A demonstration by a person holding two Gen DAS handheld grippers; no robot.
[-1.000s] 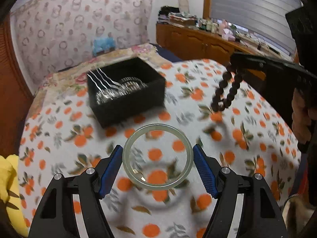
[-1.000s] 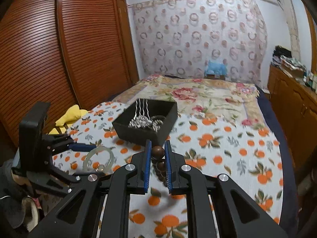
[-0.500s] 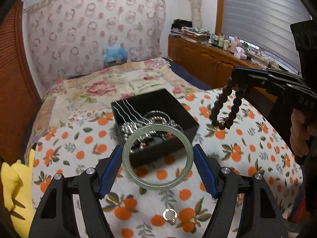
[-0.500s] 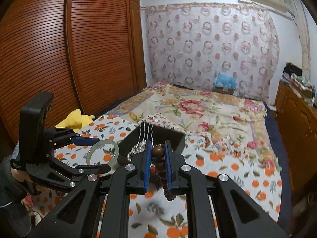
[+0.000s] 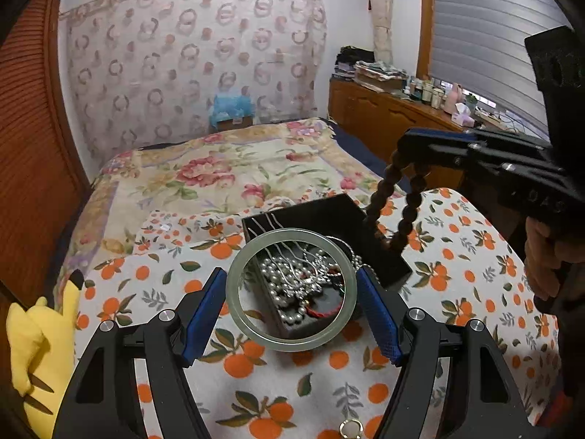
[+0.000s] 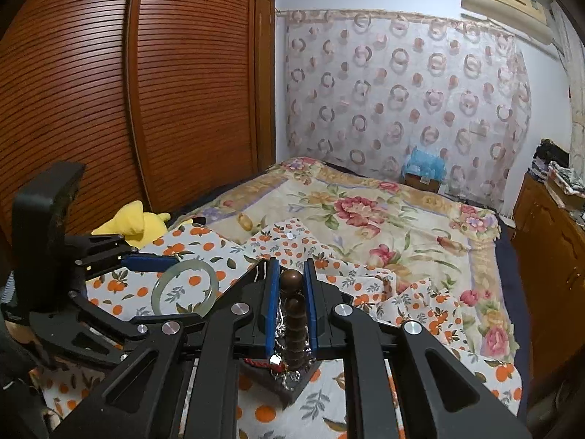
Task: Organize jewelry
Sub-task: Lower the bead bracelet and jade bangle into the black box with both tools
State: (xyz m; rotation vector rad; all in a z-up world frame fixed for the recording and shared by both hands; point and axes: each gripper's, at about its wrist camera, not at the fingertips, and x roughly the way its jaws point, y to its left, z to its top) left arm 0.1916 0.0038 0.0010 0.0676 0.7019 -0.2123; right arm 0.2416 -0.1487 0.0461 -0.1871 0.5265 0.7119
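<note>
Bedroom light falls on an orange-print cloth [image 5: 457,263] spread over the foot of a floral bedspread, with a slatted wooden wardrobe on one side and a cluttered dresser on the other. On the cloth sits a black jewelry box [image 5: 369,230], already holding a tangle of pearl strands and silver chains. The left gripper [image 5: 291,311] has its jaws spread wide and closed against the outer rim of a pale green bangle [image 5: 234,292], held upright so the box shows through the ring; the bangle hangs just in front of and above the box's near edge. The right gripper [image 6: 291,314] is pinched narrowly on a dark wooden bead bracelet [image 5: 411,205], whose loop dangles over the far right side of the box — not yet touching it, as far as I can tell. The step in hand looks like delivery: both pieces carried to the box, neither released. Next, each one wants lowering until it is inside the walls, then the jaws eased apart — one hand at a time seems wise, so the two grippers do not crowd each other. A small metal ring [image 5: 350,428] lies loose on the cloth nearby.
</note>
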